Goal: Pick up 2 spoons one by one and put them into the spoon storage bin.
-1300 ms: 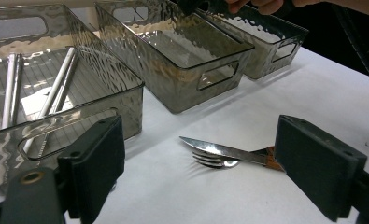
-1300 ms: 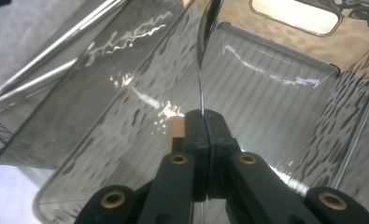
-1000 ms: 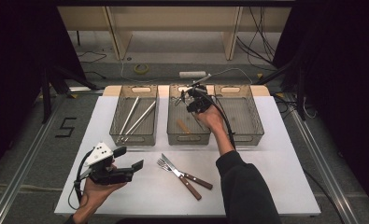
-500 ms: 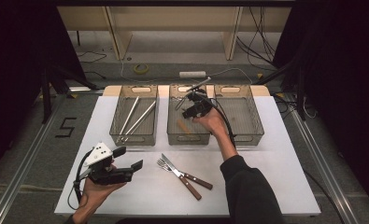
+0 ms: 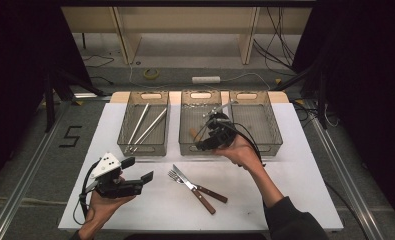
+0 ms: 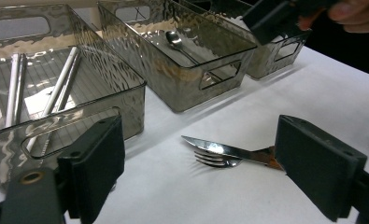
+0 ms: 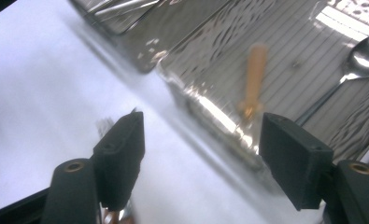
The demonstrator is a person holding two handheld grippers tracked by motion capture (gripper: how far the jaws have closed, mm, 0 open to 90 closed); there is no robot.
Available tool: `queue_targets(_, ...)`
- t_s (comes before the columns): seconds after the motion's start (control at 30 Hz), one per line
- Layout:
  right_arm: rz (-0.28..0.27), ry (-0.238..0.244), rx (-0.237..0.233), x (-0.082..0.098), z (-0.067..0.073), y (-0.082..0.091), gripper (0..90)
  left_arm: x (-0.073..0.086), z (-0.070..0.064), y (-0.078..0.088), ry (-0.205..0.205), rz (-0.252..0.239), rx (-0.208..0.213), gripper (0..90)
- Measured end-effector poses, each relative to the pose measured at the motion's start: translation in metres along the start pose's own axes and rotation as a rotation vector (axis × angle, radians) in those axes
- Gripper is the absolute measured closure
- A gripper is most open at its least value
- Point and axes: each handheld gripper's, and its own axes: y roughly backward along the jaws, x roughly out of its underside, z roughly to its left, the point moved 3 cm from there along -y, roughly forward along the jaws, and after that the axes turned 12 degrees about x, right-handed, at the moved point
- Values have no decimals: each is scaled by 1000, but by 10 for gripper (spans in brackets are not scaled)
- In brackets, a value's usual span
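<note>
Three clear mesh-look bins stand in a row along the far edge of the white table (image 5: 305,200). The left bin (image 5: 125,135) holds a few long metal rods (image 5: 147,127). The middle bin (image 5: 187,140) holds a spoon (image 6: 175,39) and a small wooden-handled piece (image 7: 254,74). The right bin (image 5: 265,125) sits just beside it.

The right gripper (image 5: 205,145) hangs over the near rim of the middle bin, held in the person's right hand (image 5: 240,150); its fingers (image 7: 121,154) stand wide apart with nothing between them.

Near the table's front edge, left of centre, the left gripper (image 5: 142,182) rests low in the person's left hand (image 5: 102,205), fingers (image 6: 98,161) spread apart and empty, pointing toward the cutlery.

A fork (image 5: 177,179) and a knife (image 5: 185,180) with brown wooden handles lie crossed on the bare table in front of the middle bin, near the centre.
</note>
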Motion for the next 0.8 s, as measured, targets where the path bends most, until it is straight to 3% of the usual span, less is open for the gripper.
queue_targets(0.23, -32, 12, -34, 29, 16, 16, 320, 0, 1, 0, 1, 0, -2, 161)
queue_targets(0.5, -18, 42, -66, 53, 36, 19, 327, 0, 0, 0, 0, -1, -3, 161)
queue_targets(0.8, -10, 92, -157, 73, 56, 14, 554, 0, 1, 1, -2, 2, -1, 161)
